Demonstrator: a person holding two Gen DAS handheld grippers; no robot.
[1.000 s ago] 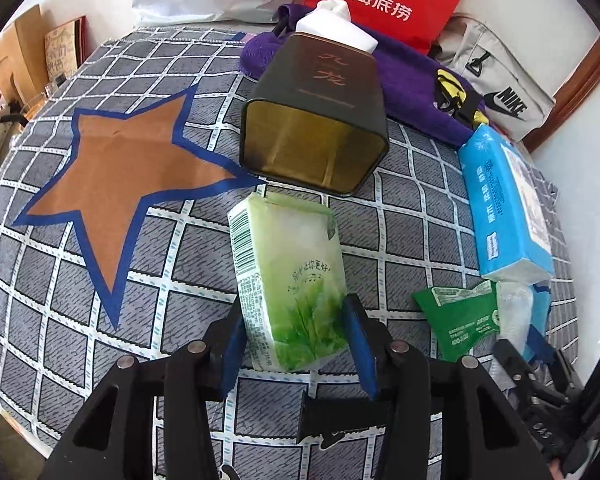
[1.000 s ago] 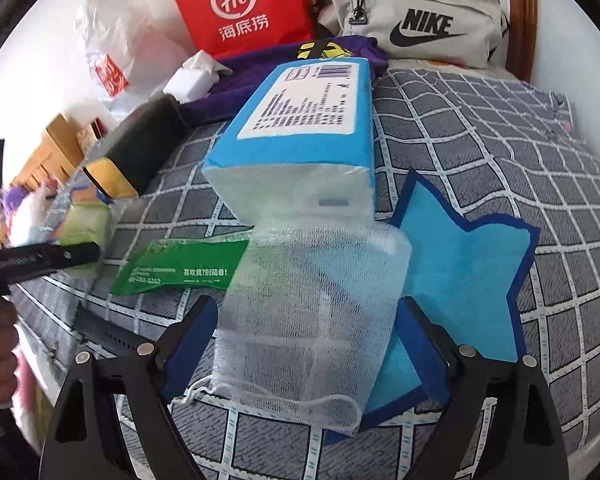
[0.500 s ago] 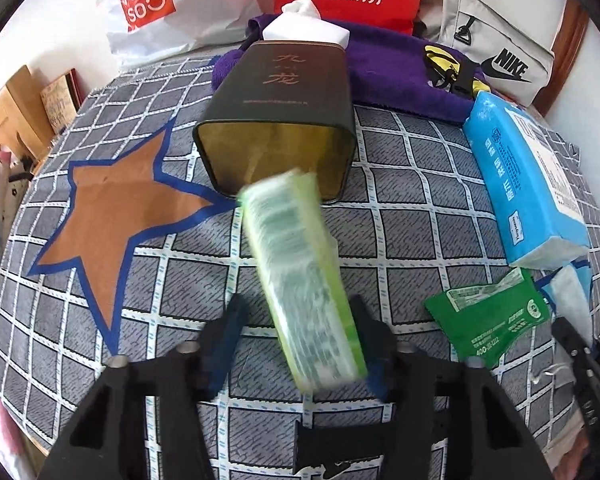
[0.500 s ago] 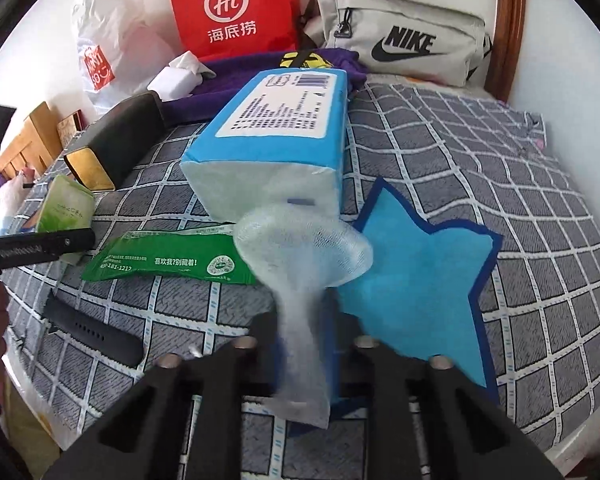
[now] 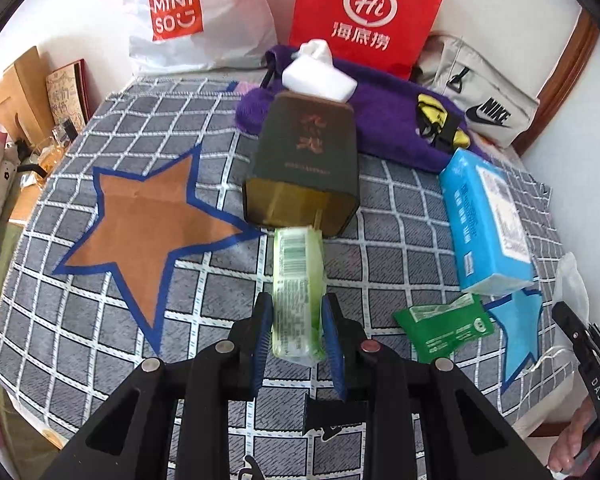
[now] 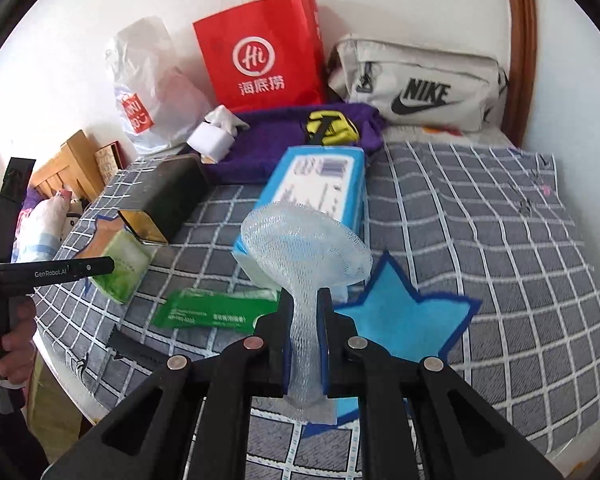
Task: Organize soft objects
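I hold two claws, and both are loaded. My left claw point(image 5: 296, 334) is closed on the green tissue pack point(image 5: 298, 292), pads pressed flat against its two long sides; the pack sits upright between them and its far end points at, and nearly meets, the open mouth of the dark tin point(image 5: 302, 180) lying on its side directly ahead. My right claw point(image 6: 305, 334) is pinched almost fully closed on the white mesh net point(image 6: 306, 248), which is squeezed to a narrow neck between the pads and flares into a loose cup just beyond them. Judged step: both soft items are gripped and lifted, so the transport phase is in hand; placement is not yet done. Next move, as I judge it: advance the left claw straight ahead to feed the pack into the tin mouth, keeping it square to the opening. Where the net belongs I cannot tell. Risk: the net is limp and may snag. Count of items: one green tissue pack; one mesh net; one dark tin; one blue tissue pack point(image 6: 320, 188), just beyond the right claw; one flat green sachet point(image 6: 216, 312), left of the right claw; one brown star patch point(image 5: 148, 232), ahead-left of the left claw; one blue star patch point(image 6: 404, 320), right of the right claw.
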